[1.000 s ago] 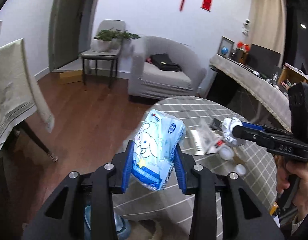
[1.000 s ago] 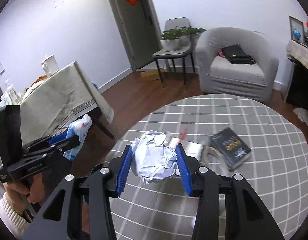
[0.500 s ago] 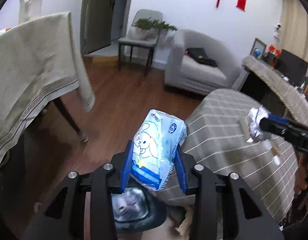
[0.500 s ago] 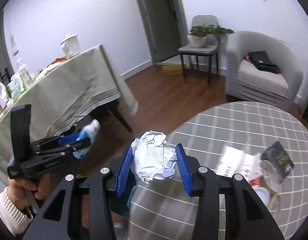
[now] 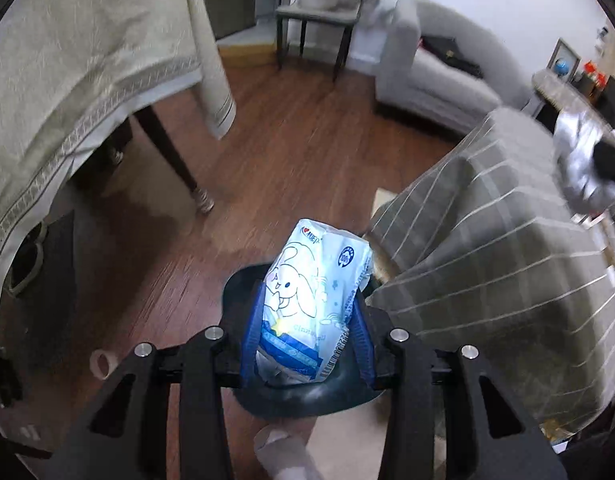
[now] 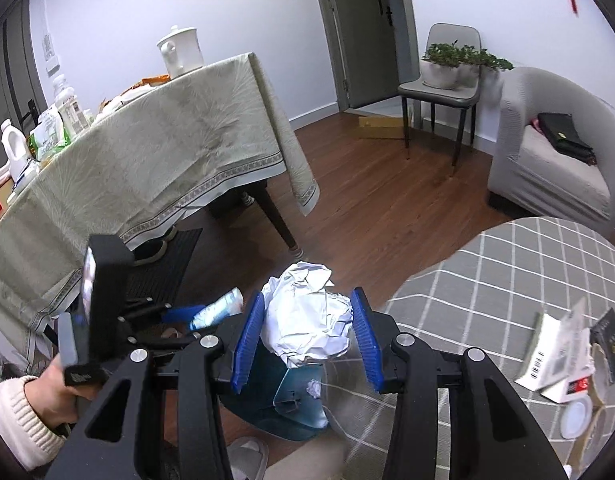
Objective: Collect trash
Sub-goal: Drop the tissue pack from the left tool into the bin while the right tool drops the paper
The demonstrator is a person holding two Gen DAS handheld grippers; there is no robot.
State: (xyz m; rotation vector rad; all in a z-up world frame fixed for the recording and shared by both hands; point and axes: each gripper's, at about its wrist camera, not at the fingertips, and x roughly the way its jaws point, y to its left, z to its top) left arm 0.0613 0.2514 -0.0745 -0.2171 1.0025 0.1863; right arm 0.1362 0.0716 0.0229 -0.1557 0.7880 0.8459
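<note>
Left gripper (image 5: 307, 330) is holding a blue-and-white tissue packet (image 5: 313, 300) between its blue pads, directly above the dark bin (image 5: 243, 292) standing on the wood floor just beside the round checked table (image 6: 507, 280). Packet is standing tilted in the jaws, lower half pinched, upper half sticking out free. Log of grip: pads are pressing on both flat sides, wrapper dented slightly.

Right gripper (image 6: 307, 336) is clamping a crumpled paper ball (image 6: 307, 316), also carried over the table edge toward the bin; a lighter blue-green bin part and a small white scrap are showing beneath it. A hand in a cream knit sleeve (image 6: 15, 420) is gripping the left tool's handle.

Handling judgement: both items are looking very light and soft. Packet film is probably slick, so holding it across the broad faces low down, as now, is giving the best purchase; a pinch near the loose top seam would likely slip. Paper ball is springy and squashable, holding well across its middle, and nothing here is fragile.

Still lying on the table: a torn white box (image 6: 555, 348), a dark booklet (image 6: 607, 340) and a round white lid (image 6: 575, 420), well apart from both tools. Step in hand, as I judge it: positioning for the drop.
</note>
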